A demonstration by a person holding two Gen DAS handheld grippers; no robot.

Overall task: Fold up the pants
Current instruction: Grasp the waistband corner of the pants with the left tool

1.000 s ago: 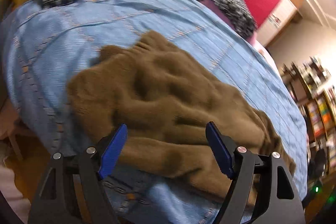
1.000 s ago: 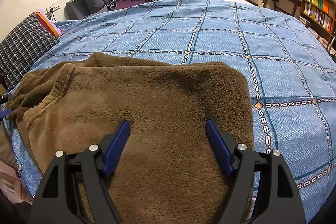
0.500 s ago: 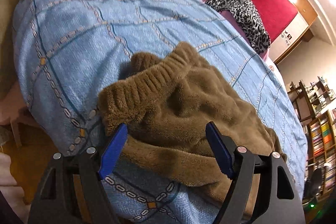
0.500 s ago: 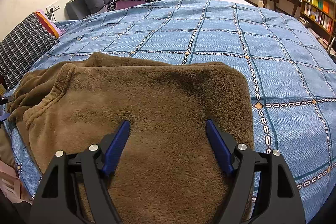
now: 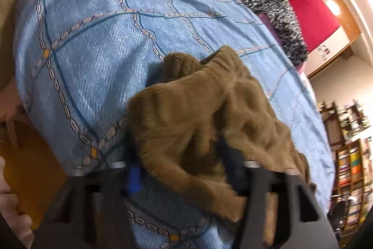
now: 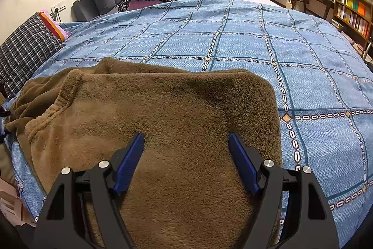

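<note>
Meanwhile left gripper [image 5: 179, 169] closing, seemingly on bunched fleecy brown pants [image 6: 163, 113]; right gripper [image 6: 186, 162] gapes above.

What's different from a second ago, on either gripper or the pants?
The left gripper has pushed in onto the bunched waistband end of the brown pants, and its jaws, wide open before, are closing with fleece between them. The right gripper stayed open over the flat folded part, and the blue bedspread is unchanged.

Both wrist views close, angled down, sharing brown pants [image 5: 209, 120] on blue bedspread [image 6: 256, 39]
</note>
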